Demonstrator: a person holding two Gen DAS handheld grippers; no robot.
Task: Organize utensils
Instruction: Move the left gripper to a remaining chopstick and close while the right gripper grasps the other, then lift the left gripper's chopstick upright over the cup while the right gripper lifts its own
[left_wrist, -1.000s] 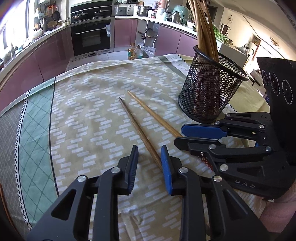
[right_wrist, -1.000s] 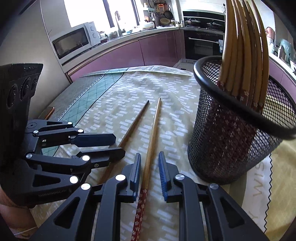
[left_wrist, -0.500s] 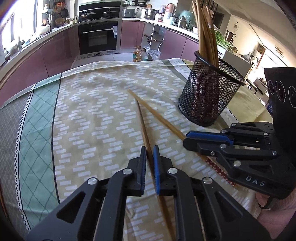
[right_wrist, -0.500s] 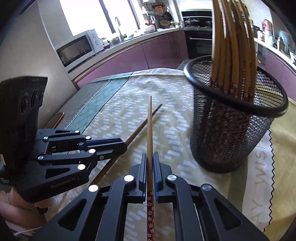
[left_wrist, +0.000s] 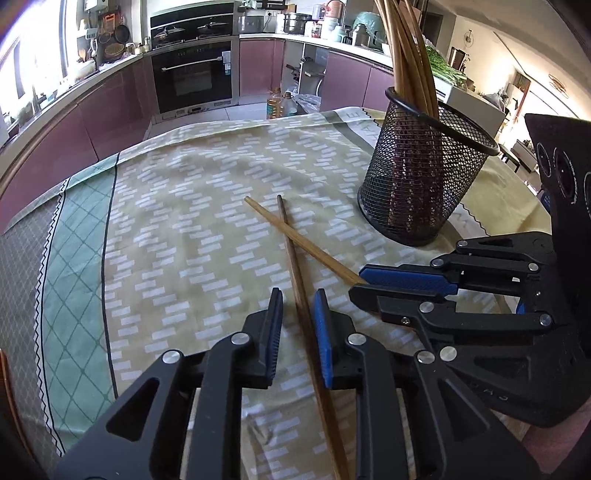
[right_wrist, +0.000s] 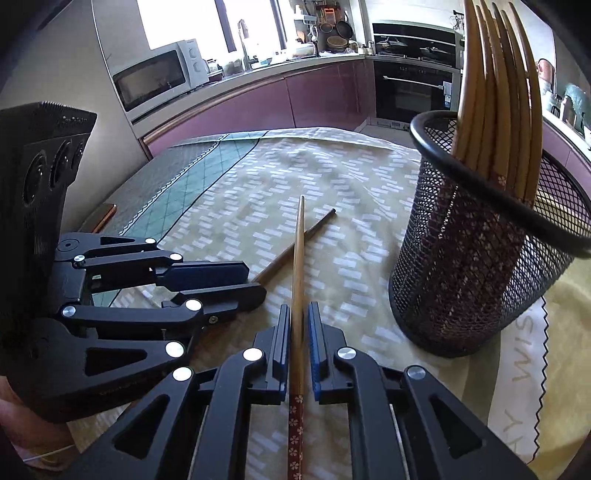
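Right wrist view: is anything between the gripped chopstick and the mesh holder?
Nothing visible. The right hand-held gripper pinches the light chopstick, and only bare tablecloth lies between it and the mesh holder. The chopstick's far part crosses over the darker chopstick.

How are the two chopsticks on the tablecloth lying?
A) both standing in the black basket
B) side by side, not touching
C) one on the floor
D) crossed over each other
D: the lighter chopstick lies across the darker chopstick near their far tips, out on the tablecloth beside the mesh basket.
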